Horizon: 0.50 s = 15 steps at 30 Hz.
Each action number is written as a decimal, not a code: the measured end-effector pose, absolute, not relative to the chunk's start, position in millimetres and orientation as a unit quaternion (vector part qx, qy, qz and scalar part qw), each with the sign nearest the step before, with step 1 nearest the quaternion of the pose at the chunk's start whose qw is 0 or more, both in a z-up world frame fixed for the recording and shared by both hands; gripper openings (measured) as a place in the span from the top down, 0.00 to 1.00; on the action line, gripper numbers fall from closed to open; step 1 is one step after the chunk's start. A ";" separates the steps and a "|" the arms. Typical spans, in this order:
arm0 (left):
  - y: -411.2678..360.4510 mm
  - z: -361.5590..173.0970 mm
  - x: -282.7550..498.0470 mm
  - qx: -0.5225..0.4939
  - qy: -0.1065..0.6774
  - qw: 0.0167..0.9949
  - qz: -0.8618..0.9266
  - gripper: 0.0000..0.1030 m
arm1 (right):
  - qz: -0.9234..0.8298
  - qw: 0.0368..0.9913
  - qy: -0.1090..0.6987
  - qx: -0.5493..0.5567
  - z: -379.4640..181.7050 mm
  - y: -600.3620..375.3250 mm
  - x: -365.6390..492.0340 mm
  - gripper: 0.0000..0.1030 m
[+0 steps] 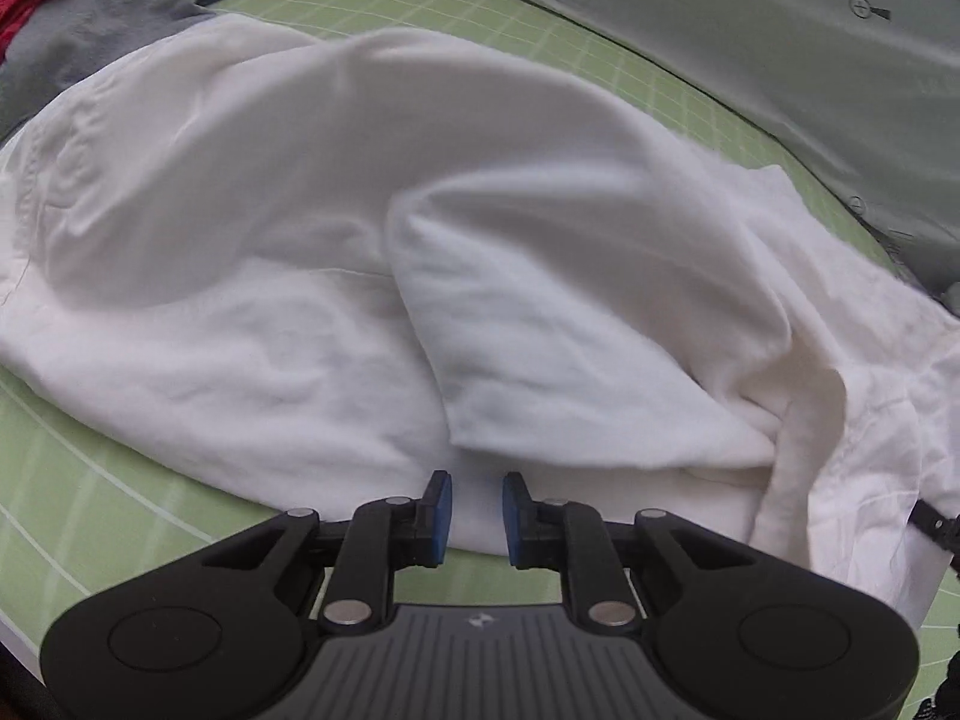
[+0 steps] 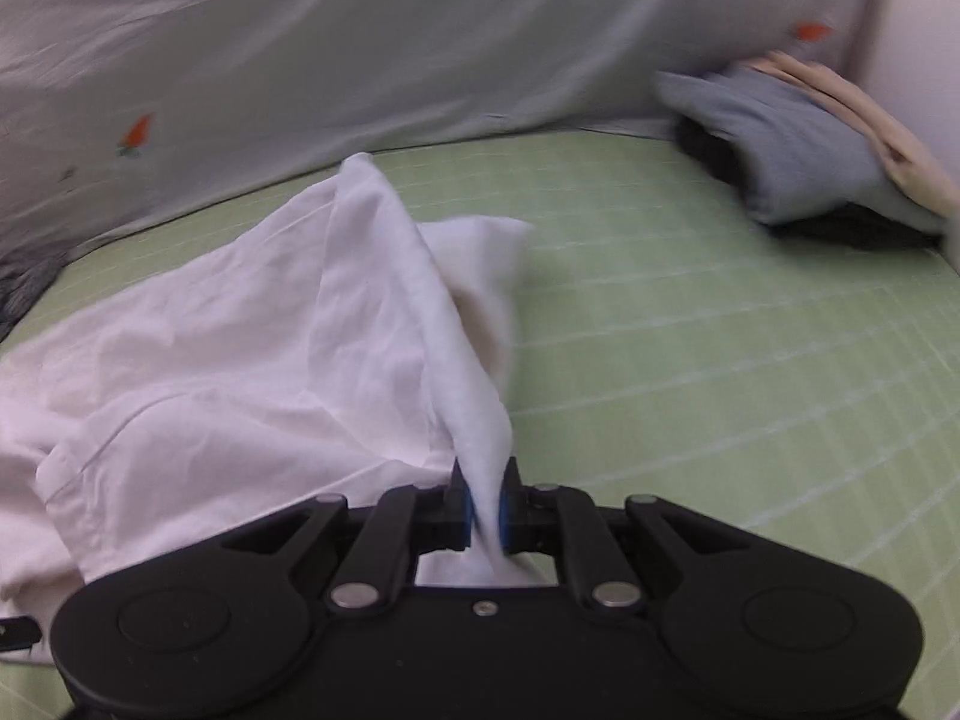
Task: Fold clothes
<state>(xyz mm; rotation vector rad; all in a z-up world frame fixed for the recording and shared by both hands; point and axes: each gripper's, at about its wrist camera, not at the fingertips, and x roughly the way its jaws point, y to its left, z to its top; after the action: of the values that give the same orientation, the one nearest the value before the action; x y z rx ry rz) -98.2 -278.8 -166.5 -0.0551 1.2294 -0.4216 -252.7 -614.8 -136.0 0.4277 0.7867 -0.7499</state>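
Note:
A white garment (image 1: 372, 252) lies rumpled on the green grid mat (image 1: 120, 528), with one flap folded over its middle. My left gripper (image 1: 477, 510) sits at the garment's near hem. Its blue pads stand a little apart, and white fabric fills the gap between them. In the right wrist view the same white garment (image 2: 228, 360) spreads to the left. A twisted ridge of it runs up into my right gripper (image 2: 486, 510), which is shut tight on that bunched corner and holds it above the mat (image 2: 720, 330).
A pale green sheet with small orange prints (image 2: 360, 48) borders the mat's far side. Folded grey and beige clothes (image 2: 828, 150) are stacked at the far right. Grey, red and checked garments (image 1: 90, 18) pile at the left wrist view's top left.

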 end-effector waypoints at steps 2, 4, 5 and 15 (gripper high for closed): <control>-281.3 -164.2 -101.4 -0.026 0.571 0.799 -0.185 0.76 | -0.367 0.833 0.371 0.185 -137.6 -630.0 -268.6 0.91; -276.2 -161.5 -99.7 -0.025 0.569 0.806 -0.163 0.75 | -0.367 0.835 0.377 0.160 -140.5 -636.5 -276.9 0.91; -272.6 -160.9 -100.8 -0.025 0.567 0.809 -0.150 0.74 | -0.365 0.835 0.379 0.160 -143.8 -641.4 -281.2 0.89; -264.1 -174.7 -79.9 -0.045 0.578 0.808 -0.108 0.63 | -0.360 0.813 0.401 0.221 -174.3 -656.9 -265.9 0.73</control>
<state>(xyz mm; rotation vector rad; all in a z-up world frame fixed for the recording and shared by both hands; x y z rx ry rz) -79.9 -264.1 -174.7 -0.0957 1.2354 -0.2317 -265.9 -656.9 -174.3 0.4718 0.8572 -0.7688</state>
